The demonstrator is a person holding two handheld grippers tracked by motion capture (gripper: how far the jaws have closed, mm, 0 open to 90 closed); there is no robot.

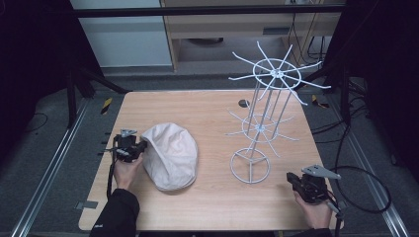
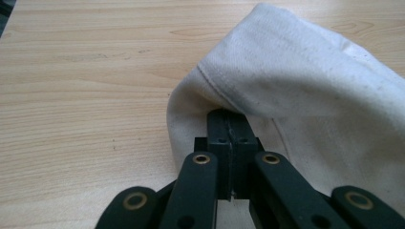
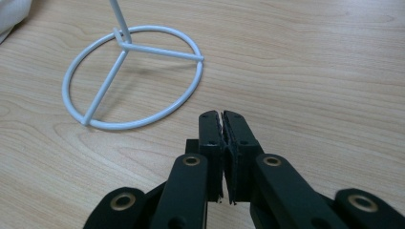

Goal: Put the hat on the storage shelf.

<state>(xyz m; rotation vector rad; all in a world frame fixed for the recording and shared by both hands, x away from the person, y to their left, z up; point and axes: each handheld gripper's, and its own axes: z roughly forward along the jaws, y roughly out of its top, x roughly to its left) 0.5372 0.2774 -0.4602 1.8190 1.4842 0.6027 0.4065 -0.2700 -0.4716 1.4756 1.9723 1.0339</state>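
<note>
Near the table's (image 1: 212, 207) right edge, the right gripper (image 1: 295, 179) is seen pressed together on nothing, beside the white wire rack (image 1: 261, 123). Left, the cream cap's (image 1: 170, 155) edge is apparently pinched by the left gripper (image 1: 140, 147).

Bare table (image 1: 207, 106) between cap (image 1: 170, 155) and wire rack (image 1: 262, 123); rack's spokes over the far right.

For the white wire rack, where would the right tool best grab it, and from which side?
Probably the upright stem just above the base ring of the wire rack, approached from the person's side at the right. The thin vertical rods suit two jaws, and the right tool, jaws together, already sits near the base; the spokes higher up crowd access.
</note>
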